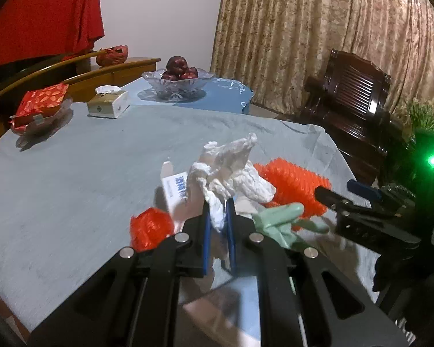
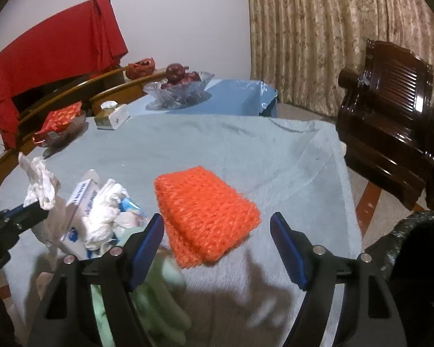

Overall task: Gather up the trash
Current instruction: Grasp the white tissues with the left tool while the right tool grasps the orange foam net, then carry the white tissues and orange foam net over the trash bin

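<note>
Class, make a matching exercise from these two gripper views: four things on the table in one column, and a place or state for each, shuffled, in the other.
1 crumpled tissue
2 orange foam net
3 apples
4 green glove

A in the glass bowl
B pinched in the left gripper
C ahead of the open right gripper
D beside the trash pile

Pairs: 1-B, 2-C, 3-A, 4-D

Crumpled white tissue (image 1: pixel 217 217) pinched above pile; flat orange foam net (image 2: pixel 205 214) on cloth beside.
</note>
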Action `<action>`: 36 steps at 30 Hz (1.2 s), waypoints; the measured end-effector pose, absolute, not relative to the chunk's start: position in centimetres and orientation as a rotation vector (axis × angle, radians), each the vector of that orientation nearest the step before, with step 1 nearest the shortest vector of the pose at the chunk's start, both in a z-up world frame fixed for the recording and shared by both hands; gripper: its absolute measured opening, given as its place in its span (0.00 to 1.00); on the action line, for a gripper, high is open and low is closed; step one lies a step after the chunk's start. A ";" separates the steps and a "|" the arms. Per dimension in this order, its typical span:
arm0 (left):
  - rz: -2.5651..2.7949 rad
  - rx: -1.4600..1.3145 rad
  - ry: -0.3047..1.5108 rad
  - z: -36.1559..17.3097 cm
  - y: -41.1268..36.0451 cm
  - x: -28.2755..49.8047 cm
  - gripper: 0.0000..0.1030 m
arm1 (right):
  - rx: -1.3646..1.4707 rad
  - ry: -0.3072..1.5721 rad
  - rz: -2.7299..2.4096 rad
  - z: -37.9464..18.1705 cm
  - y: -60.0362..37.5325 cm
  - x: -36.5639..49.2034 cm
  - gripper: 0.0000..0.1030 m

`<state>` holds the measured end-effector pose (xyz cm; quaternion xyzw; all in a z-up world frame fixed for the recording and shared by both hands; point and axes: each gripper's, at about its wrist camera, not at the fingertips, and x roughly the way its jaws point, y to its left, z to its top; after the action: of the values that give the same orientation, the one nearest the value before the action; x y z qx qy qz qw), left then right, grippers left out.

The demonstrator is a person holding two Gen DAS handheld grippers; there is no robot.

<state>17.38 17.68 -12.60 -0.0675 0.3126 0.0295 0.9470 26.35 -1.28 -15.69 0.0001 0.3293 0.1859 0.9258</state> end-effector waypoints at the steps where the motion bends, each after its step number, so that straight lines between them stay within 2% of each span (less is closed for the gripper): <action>1: 0.058 -0.137 0.637 -12.7 17.6 17.6 0.09 | 0.005 0.684 0.387 -15.9 -1.2 26.8 0.72; 3: 0.052 -0.139 0.640 -12.8 17.4 18.3 0.09 | -0.005 0.701 0.399 -16.5 -0.7 27.4 0.72; 4: 0.051 -0.139 0.640 -12.9 17.4 18.4 0.09 | -0.010 0.716 0.412 -16.9 -0.5 27.8 0.68; 5: 0.050 -0.140 0.641 -12.9 17.4 18.6 0.09 | -0.007 0.734 0.428 -17.2 -0.3 28.1 0.59; 9: 0.048 -0.138 0.647 -13.0 17.3 19.1 0.09 | 0.006 0.728 0.467 -17.3 -0.3 28.1 0.37; 10: 0.047 -0.137 0.647 -13.0 17.3 19.1 0.09 | 0.006 0.713 0.476 -16.9 -0.4 27.8 0.27; 11: 0.046 -0.136 0.647 -12.9 17.2 19.1 0.09 | 0.010 0.707 0.495 -16.6 -0.5 27.7 0.10; 26: 0.003 -0.131 0.602 -9.9 14.8 18.3 0.04 | 0.069 0.609 0.488 -11.1 -4.3 25.1 0.11; 36: -0.085 -0.106 0.564 -7.6 10.0 17.2 0.04 | 0.088 0.524 0.416 -7.4 -9.3 22.0 0.11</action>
<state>17.21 10.05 -7.63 -0.0524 0.2783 -0.0420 0.9582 21.99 -9.35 -7.36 0.0434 0.2571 0.2040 0.9436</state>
